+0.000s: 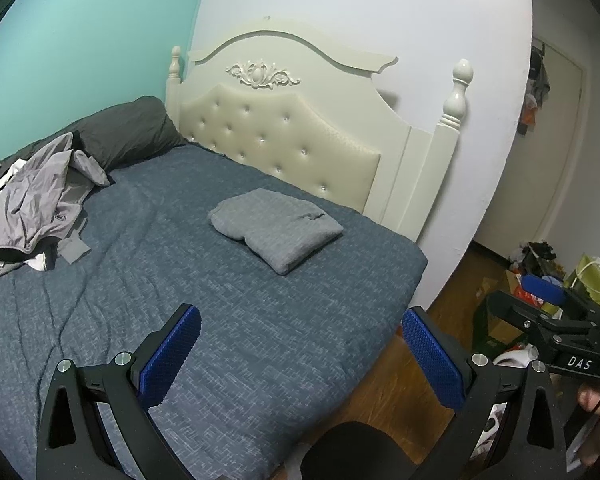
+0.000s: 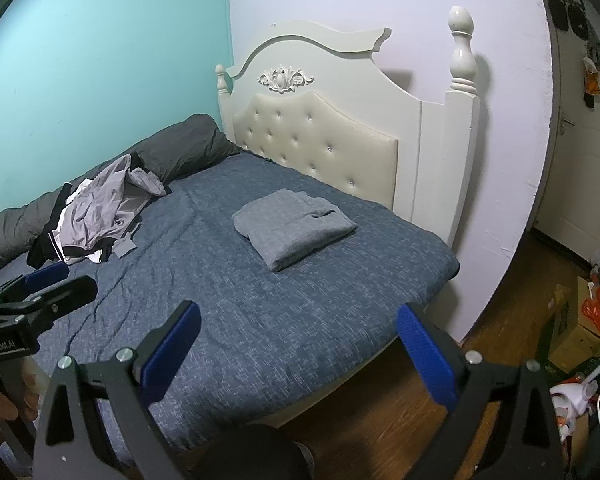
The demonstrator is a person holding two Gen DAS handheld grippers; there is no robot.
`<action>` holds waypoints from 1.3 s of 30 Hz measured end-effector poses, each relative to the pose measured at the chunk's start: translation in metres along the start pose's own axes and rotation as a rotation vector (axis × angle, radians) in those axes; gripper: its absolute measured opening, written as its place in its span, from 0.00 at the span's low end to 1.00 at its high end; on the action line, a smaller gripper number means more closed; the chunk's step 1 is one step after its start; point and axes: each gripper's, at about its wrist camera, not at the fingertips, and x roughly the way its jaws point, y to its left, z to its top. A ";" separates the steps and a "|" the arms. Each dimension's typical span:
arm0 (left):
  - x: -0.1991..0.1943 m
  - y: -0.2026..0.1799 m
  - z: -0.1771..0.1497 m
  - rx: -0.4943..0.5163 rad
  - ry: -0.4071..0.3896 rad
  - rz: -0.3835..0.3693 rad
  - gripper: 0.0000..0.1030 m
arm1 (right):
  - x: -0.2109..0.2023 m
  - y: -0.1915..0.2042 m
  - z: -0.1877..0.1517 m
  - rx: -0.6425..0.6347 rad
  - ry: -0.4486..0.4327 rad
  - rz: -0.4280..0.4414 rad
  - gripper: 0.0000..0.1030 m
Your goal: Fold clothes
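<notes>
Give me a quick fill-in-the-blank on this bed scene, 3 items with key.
1. The folded grey sweater lies near the ____ end of the bed.
2. The unfolded clothes pile lies against the dark grey ____.
3. The left gripper and right gripper both have their jaws ____.

Missing words: headboard; pillow; open

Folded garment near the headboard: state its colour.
Heathered grey; the folded garment shows best in the right wrist view.
</notes>
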 end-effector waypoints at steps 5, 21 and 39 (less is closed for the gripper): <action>0.000 0.000 -0.001 0.004 0.005 0.001 1.00 | 0.000 -0.002 -0.001 0.002 0.001 0.000 0.97; -0.001 0.002 -0.002 -0.009 0.003 0.011 1.00 | -0.001 -0.005 -0.001 0.004 0.002 0.001 0.97; 0.000 0.008 -0.002 -0.027 0.007 0.014 1.00 | 0.002 -0.005 -0.003 0.011 0.014 0.005 0.97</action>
